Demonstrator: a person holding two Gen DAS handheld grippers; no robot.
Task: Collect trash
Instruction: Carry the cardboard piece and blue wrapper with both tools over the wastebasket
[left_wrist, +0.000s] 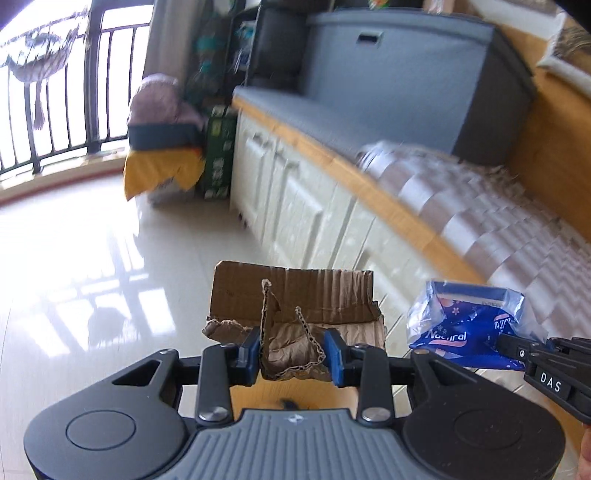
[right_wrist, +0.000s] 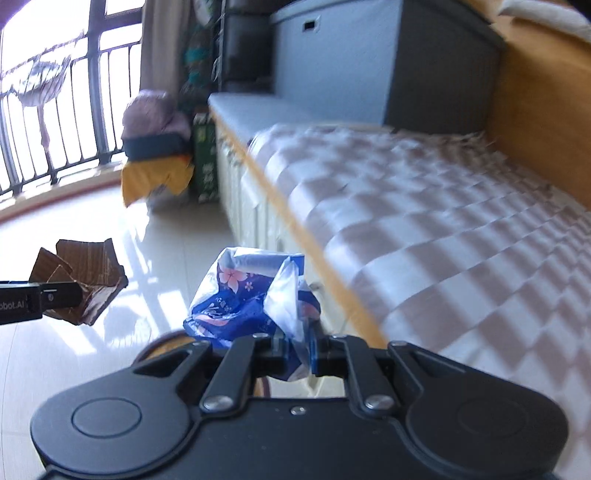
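Observation:
My left gripper (left_wrist: 291, 354) is shut on a torn piece of brown cardboard (left_wrist: 295, 306) and holds it in the air above the glossy floor. My right gripper (right_wrist: 299, 347) is shut on a crumpled blue and white plastic wrapper (right_wrist: 251, 295) with flower print, also held in the air. The wrapper shows at the right of the left wrist view (left_wrist: 465, 321), pinched by the right gripper (left_wrist: 517, 350). The cardboard (right_wrist: 85, 288) and the left gripper's finger (right_wrist: 55, 295) show at the left of the right wrist view.
A long bench with white cabinet doors (left_wrist: 295, 199) and a wooden edge runs along the right, with a checkered quilt (right_wrist: 424, 221) and a grey box (left_wrist: 399, 74) on it. A yellow-draped stack (left_wrist: 162, 147), a green carton (left_wrist: 219, 155) and a balcony railing (left_wrist: 66, 110) stand beyond.

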